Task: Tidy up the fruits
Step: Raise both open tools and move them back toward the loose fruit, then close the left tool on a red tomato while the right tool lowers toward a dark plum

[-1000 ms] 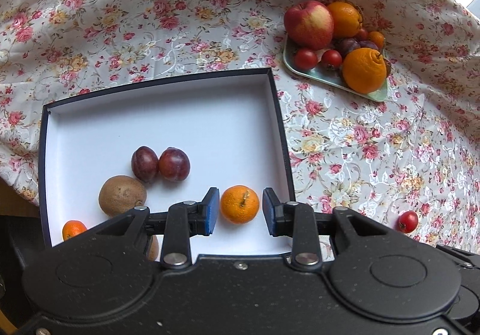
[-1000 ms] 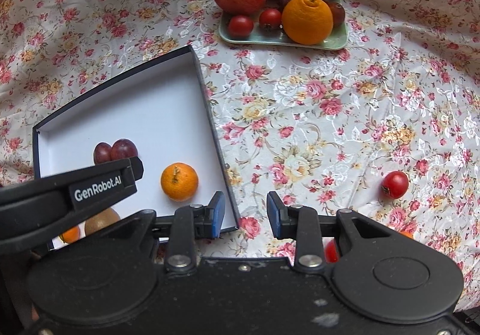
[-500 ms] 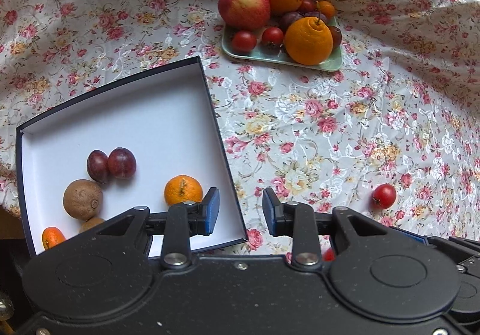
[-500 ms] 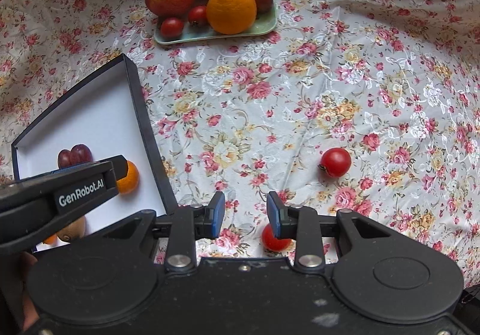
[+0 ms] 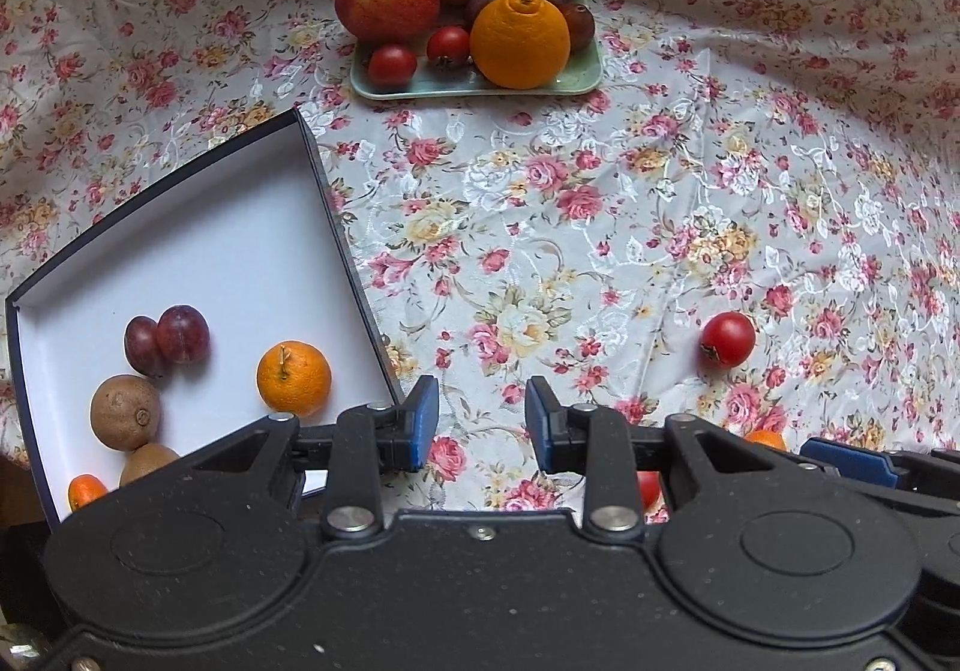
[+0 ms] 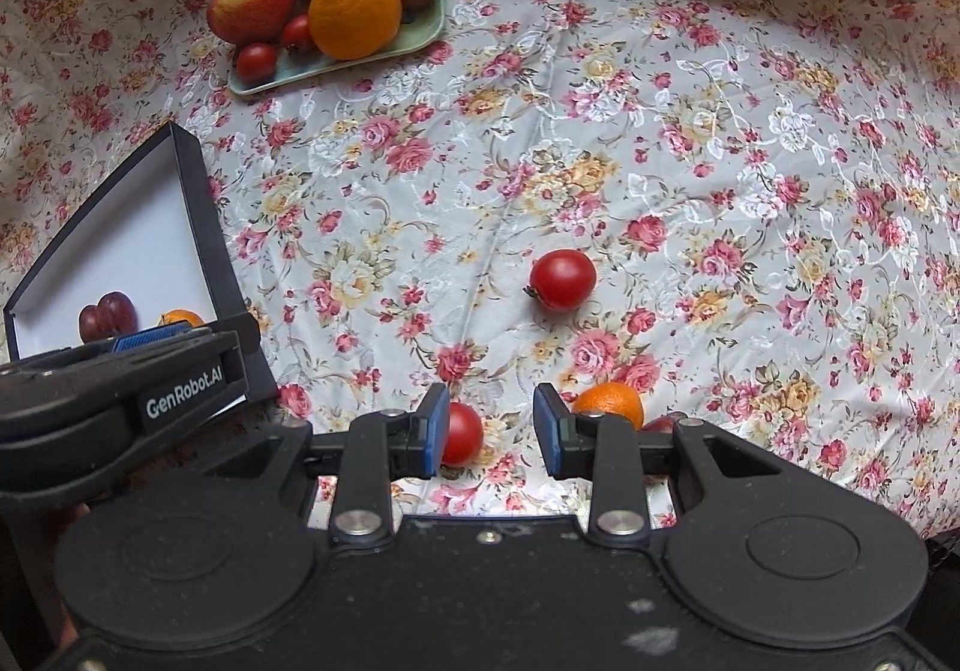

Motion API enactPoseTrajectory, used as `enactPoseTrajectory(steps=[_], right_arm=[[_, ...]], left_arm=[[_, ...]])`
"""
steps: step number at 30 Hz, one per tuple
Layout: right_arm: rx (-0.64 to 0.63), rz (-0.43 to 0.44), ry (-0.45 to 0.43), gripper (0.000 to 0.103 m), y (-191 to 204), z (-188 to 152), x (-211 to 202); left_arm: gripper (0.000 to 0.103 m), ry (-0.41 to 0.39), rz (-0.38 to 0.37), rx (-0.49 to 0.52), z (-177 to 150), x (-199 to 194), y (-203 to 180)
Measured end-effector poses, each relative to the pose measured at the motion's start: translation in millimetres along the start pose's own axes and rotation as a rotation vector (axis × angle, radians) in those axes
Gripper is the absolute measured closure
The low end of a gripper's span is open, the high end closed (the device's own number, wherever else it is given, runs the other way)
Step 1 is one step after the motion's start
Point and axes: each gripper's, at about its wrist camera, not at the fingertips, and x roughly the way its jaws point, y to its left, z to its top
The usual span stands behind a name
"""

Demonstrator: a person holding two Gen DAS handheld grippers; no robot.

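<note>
A dark box with a white floor (image 5: 198, 251) holds a mandarin (image 5: 293, 377), two plums (image 5: 168, 338), two kiwis (image 5: 125, 412) and a small orange fruit (image 5: 84, 491). My left gripper (image 5: 480, 422) is open and empty over the cloth, just right of the box wall. My right gripper (image 6: 491, 428) is open and empty above the cloth. A red tomato (image 6: 462, 433) lies by its left finger and a mandarin (image 6: 609, 402) by its right finger. Another tomato (image 6: 563, 279) lies farther ahead; it also shows in the left wrist view (image 5: 727, 339).
A green plate (image 5: 576, 77) at the back carries an apple (image 5: 387, 2), two large oranges, small tomatoes, plums and a small mandarin. A flowered cloth (image 5: 600, 227) covers the table. The left gripper's body (image 6: 120, 407) shows at the right wrist view's left edge.
Both grippers have swung right, away from the box. The mandarin now lies in the box left of my left gripper. The loose tomatoes and mandarin have come in front of my right gripper.
</note>
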Motion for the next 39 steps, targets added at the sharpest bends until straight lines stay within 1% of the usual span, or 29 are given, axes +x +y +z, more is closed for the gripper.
enactPoseTrajectory(steps=[7, 14, 18, 21, 24, 27, 30, 33, 35, 37, 39], right_arm=[[0.055, -0.011, 0.012, 0.069, -23.0, -8.3, 2.7], [0.108, -0.004, 0.036, 0.069, -35.0, -22.4, 8.4], [0.11, -0.027, 0.025, 0.069, -33.8, -31.3, 7.6], [0.118, -0.013, 0.002, 0.07, -37.8, -37.6, 2.0], [0.14, -0.021, -0.025, 0.07, -47.8, -43.1, -4.0], [0.18, -0.022, -0.031, 0.07, -61.5, -46.4, -5.2], [0.214, -0.028, -0.032, 0.07, -74.3, -48.1, -3.6], [0.235, -0.04, -0.037, 0.07, -87.1, -49.4, -1.0], [0.243, -0.069, -0.03, 0.07, -92.5, -49.8, 3.1], [0.247, -0.075, -0.02, 0.07, -98.0, -50.5, 7.5], [0.257, -0.074, 0.001, 0.07, -102.6, -50.6, 12.8]], left_arm=[[0.062, -0.004, -0.006, 0.031, -10.4, -2.4, -4.7], [0.062, 0.004, -0.056, 0.023, -25.8, -5.5, 0.0], [0.062, -0.01, -0.069, 0.004, -32.8, -9.4, 6.1], [0.062, -0.021, -0.07, -0.009, -36.6, -11.5, 11.0], [0.062, -0.013, -0.072, -0.036, -38.3, -9.3, 17.1], [0.062, -0.005, -0.081, -0.057, -39.3, -5.5, 18.6], [0.063, 0.011, -0.103, -0.054, -41.1, -0.8, 11.0], [0.063, 0.036, -0.156, -0.033, -42.5, 4.9, -4.4], [0.063, 0.055, -0.184, -0.015, -43.7, 9.6, -17.3], [0.063, 0.066, -0.193, 0.01, -45.6, 14.5, -30.0], [0.063, 0.069, -0.178, 0.04, -48.3, 19.5, -41.6]])
